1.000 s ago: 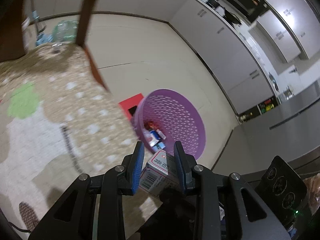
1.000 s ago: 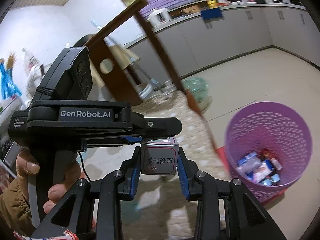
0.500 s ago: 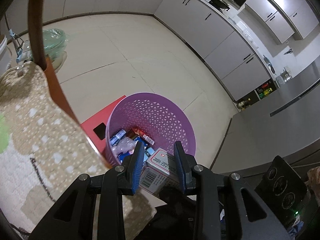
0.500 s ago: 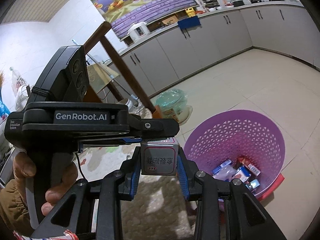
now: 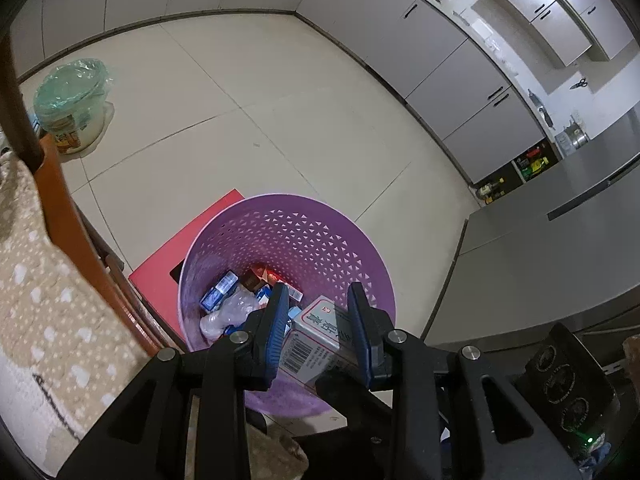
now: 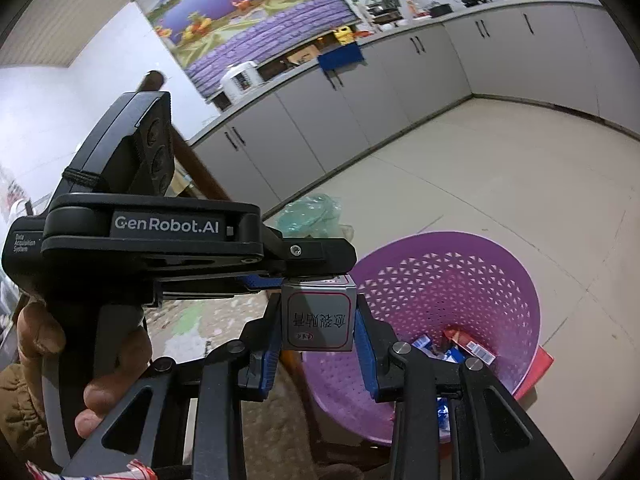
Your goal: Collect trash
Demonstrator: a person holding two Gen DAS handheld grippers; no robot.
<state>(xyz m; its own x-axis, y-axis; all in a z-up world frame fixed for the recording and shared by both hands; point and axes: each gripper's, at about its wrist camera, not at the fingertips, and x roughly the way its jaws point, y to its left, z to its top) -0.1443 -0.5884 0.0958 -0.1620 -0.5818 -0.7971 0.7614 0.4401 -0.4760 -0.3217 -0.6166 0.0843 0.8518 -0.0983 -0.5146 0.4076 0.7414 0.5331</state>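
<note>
A grey carton with red print and a barcode (image 5: 320, 336) is held between the blue pads of my left gripper (image 5: 316, 312), right above the open mouth of a purple perforated basket (image 5: 344, 236). The same carton (image 6: 318, 320) also sits between the pads of my right gripper (image 6: 318, 326), so both grippers are shut on it. In the right wrist view the left gripper's black body (image 6: 160, 236) is just left of the carton, and the basket (image 6: 492, 280) is below to the right. Several small packets and wrappers (image 5: 236, 304) lie inside the basket.
The basket stands on a red mat (image 5: 172, 256) on a tiled floor, beside a brown wooden table leg (image 5: 68, 208) and a beige dotted tablecloth (image 5: 48, 304). A bucket lined with a green bag (image 5: 72, 100) stands further off. Grey cabinets (image 5: 440, 64) line the walls.
Both grippers have carried the carton away from the table and over the basket. The basket now sits directly below the carton and looks nearer.
</note>
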